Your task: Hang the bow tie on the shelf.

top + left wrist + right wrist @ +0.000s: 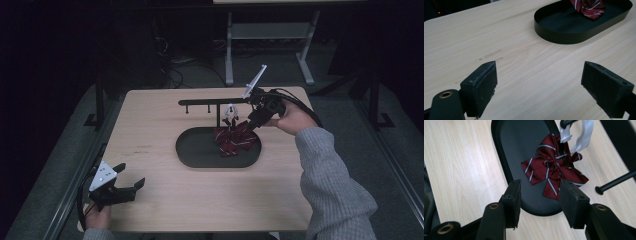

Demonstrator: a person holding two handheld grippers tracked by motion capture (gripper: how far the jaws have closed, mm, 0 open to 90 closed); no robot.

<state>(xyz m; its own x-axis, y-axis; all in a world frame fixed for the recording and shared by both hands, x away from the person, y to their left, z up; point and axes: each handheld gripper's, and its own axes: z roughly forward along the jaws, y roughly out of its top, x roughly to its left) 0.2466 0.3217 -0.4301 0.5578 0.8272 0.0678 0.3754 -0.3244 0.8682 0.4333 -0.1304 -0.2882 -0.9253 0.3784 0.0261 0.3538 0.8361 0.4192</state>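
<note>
The bow tie (554, 173), dark red with pale stripes, hangs by its white strap (584, 133) from a peg of the black rack (210, 102). Its lower lobes droop into the far end of the black oval tray (506, 150), which sits on the bench (165, 200).

Risks, judged from the present layout:
- The strap is looped over the peg. A pull along the bench rather than off the peg's free end would likely drag or tip the rack.
- The fabric is soft and layered. A closure on one lobe alone could let the bow slip free or unfold.
- The tray rim lies just below the bow. A low approach could strike the rim and shift the tray.

The right tongs (539, 200) are released, jaws apart with nothing between them. In the right gripper view the bow lies just beyond the jaw tips, nearer the right-hand jaw; contact cannot be confirmed.

The left tongs (539, 87) are also released, jaws spread wide over bare bench at the near left corner, well apart from the tray and the bow.
</note>
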